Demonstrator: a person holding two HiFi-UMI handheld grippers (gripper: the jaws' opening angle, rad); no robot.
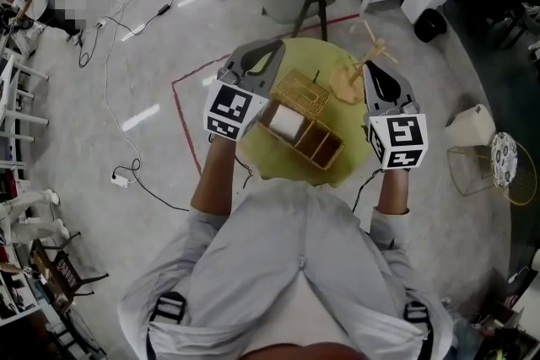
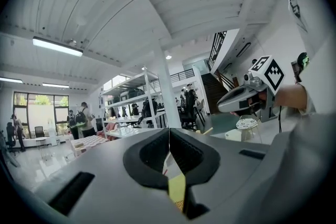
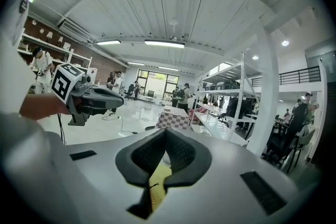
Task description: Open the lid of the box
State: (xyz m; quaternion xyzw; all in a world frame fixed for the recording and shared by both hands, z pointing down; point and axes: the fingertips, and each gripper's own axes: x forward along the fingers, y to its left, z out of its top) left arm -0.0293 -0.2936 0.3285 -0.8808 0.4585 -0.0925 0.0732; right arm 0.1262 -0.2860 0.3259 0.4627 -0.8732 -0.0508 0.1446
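Head view: a round yellow-green table (image 1: 272, 158) stands on a grey floor (image 1: 126, 80), and the person is directly over it. The task's thing, a woven three-compartment box (image 1: 319, 143), sits near the table's centre at a slant. Its latticed lid (image 1: 301, 93) already lies swung back on the far side, so all three compartments are exposed. One end compartment holds a white block (image 1: 287, 122) whose nature cannot be told. A pale wooden object (image 1: 353, 80) lies just beyond the box toward the table's right edge.

The left gripper (image 2: 169, 136) and the right gripper (image 3: 165, 132) flank the box, one on each side. Both are carried well above the tabletop and point roughly level, away from the person. Neither touches the box or the lid. This posture probably keeps the tools clear of the opened lid, so the opening step appears to be done.

Left gripper view: the dark padded fingers (image 2: 152, 155) meet along a thin seam with nothing clamped. Only a sliver of table shows beneath them.

Right gripper view: the fingers (image 3: 181, 152) are likewise pressed together and empty.
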